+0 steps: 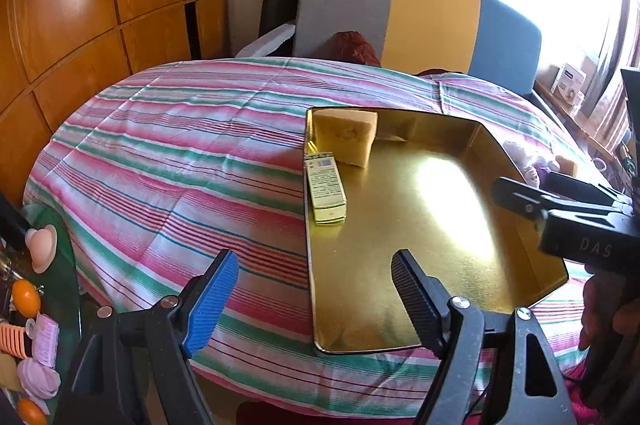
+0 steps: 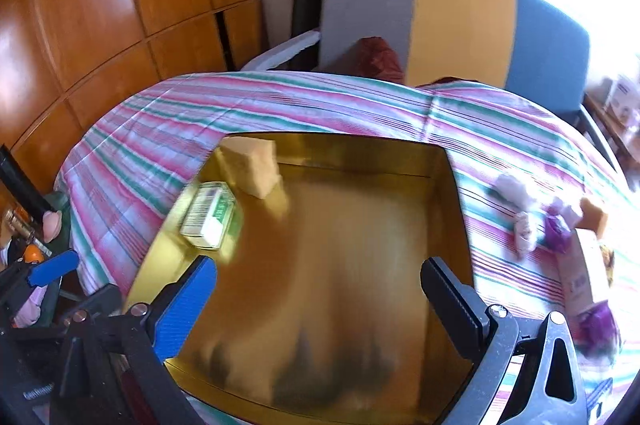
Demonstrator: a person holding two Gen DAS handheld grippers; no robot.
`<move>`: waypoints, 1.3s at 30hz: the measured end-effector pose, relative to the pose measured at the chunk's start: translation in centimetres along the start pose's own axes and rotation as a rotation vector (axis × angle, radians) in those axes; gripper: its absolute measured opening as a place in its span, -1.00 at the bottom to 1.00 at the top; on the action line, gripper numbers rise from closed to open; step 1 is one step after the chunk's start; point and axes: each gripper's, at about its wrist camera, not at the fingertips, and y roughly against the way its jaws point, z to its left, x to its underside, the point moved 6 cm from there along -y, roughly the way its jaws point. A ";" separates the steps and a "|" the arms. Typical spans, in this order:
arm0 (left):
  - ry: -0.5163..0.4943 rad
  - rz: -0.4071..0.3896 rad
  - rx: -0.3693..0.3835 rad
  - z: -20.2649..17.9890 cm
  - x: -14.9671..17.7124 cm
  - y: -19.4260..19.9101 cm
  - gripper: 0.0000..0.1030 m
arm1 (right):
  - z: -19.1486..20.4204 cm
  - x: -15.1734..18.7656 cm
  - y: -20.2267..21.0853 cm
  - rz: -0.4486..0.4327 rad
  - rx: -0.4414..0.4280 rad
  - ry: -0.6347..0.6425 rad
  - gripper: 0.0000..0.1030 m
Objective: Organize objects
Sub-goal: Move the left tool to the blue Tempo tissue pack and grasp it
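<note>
striped cloth (image 1: 180, 153) covers the table, and on it sits a gold tray (image 1: 420, 289) holding a sponge (image 1: 348, 137) in its far left corner and a small box (image 1: 326, 187) just beside it along the left wall. loose items (image 2: 532, 221) wait on the cloth right of the tray, near its wall. left gripper (image 1: 314, 295) hangs over the tray's near left edge, fingers apart and empty. right gripper (image 2: 320, 291) hovers above the tray floor, spread wide with nothing between. the risk, as i judge it, is a finger catching the tray wall on the swing toward those items and shoving the tray, or a soft wad slipping from a loose pinch.
</note>
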 end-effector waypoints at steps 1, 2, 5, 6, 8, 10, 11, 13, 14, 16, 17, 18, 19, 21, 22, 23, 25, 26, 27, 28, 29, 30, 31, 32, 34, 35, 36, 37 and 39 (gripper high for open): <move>-0.005 0.001 0.005 -0.2 0.0 0.0 0.55 | -0.9 0.2 0.2 0.000 0.010 -0.012 0.99; -0.011 0.002 0.011 -0.5 -0.1 0.0 0.55 | -1.8 0.4 0.4 0.001 0.022 -0.023 0.99; -0.027 0.005 0.022 -1.3 -0.1 0.0 0.55 | -4.7 1.0 1.0 0.004 0.056 -0.058 0.99; -0.031 0.008 0.028 -1.6 -0.1 -0.1 0.55 | -5.8 1.2 1.3 0.005 0.070 -0.073 0.99; -0.037 0.012 0.047 -2.3 -0.1 -0.2 0.55 | -8.2 1.6 1.9 0.003 0.100 -0.104 0.99; -0.043 0.017 0.065 -3.0 -0.2 -0.3 0.55 | -10.6 2.0 2.6 -0.003 0.132 -0.139 0.99; -0.049 0.017 0.073 -3.4 -0.1 -0.3 0.55 | -11.8 2.1 3.0 -0.008 0.147 -0.153 0.99; -0.061 0.019 0.087 -4.0 -0.1 -0.4 0.55 | -14.2 2.5 4.0 -0.015 0.183 -0.185 0.99; -0.068 0.023 0.095 -4.4 -0.1 -0.4 0.55 | -15.4 2.5 4.5 -0.019 0.195 -0.204 0.99; -0.078 0.032 0.111 -5.0 -0.1 -0.5 0.55 | -18.2 2.8 5.7 -0.032 0.222 -0.255 0.99; -0.082 0.040 0.126 -5.4 -0.1 -0.6 0.55 | -19.7 3.0 6.5 -0.041 0.239 -0.283 0.99; -0.088 0.045 0.139 -5.7 -0.1 -0.6 0.55 | -21.1 3.3 7.3 -0.049 0.257 -0.308 0.99; -0.097 0.048 0.155 -6.2 -0.1 -0.6 0.55 | -22.6 3.6 8.1 -0.057 0.277 -0.339 0.99; -0.110 0.055 0.182 -6.9 -0.2 -0.7 0.55 | -25.9 4.5 9.8 -0.072 0.312 -0.414 0.99; -0.117 0.059 0.195 -7.4 -0.3 -0.7 0.55 | -27.3 5.0 10.5 -0.077 0.326 -0.450 0.99; -0.123 0.060 0.218 -8.0 -0.4 -0.7 0.55 | -28.7 5.6 11.3 -0.082 0.343 -0.487 0.99; -0.139 0.063 0.274 -9.5 -0.7 -0.6 0.55 | -31.2 6.8 12.5 -0.091 0.370 -0.555 0.99; -0.153 0.070 0.299 -10.2 -0.8 -0.6 0.55 | -32.4 7.5 13.0 -0.092 0.377 -0.590 0.99; -0.171 0.074 0.332 -11.2 -0.9 -0.5 0.55 | -33.2 8.2 13.3 -0.091 0.380 -0.616 0.99; -0.187 0.075 0.360 -12.2 -0.9 -0.3 0.56 | -34.1 8.9 13.5 -0.089 0.383 -0.640 0.99; -0.208 0.084 0.385 -13.1 -0.9 -0.3 0.57 | -34.9 9.5 13.6 -0.086 0.385 -0.663 0.99; -0.232 0.094 0.406 -14.2 -0.9 -0.3 0.57 | -35.5 10.3 13.6 -0.086 0.382 -0.689 0.99; -0.255 0.098 0.421 -15.4 -0.8 -0.2 0.57 | -36.1 10.9 13.5 -0.085 0.369 -0.724 0.99; -0.275 0.101 0.437 -16.3 -0.7 0.0 0.57 | -36.6 11.6 13.4 -0.088 0.333 -0.776 0.99; -0.323 0.117 0.480 -18.6 -0.5 0.1 0.57 | -37.5 12.6 12.9 -0.109 0.275 -0.867 0.99; -0.340 0.120 0.486 -19.5 -0.3 0.2 0.57 | -37.8 12.9 13.1 -0.120 0.271 -0.896 0.99; -0.365 0.128 0.498 -20.9 -0.2 0.2 0.57 | -38.0 12.9 13.5 -0.147 0.267 -0.910 0.99; -0.392 0.137 0.513 -22.1 0.0 0.3 0.57 | -38.1 12.8 13.8 -0.174 0.258 -0.916 0.99; -0.457 0.144 0.552 -24.6 0.4 0.5 0.57 | -38.1 12.8 14.1 -0.203 0.235 -0.932 0.99</move>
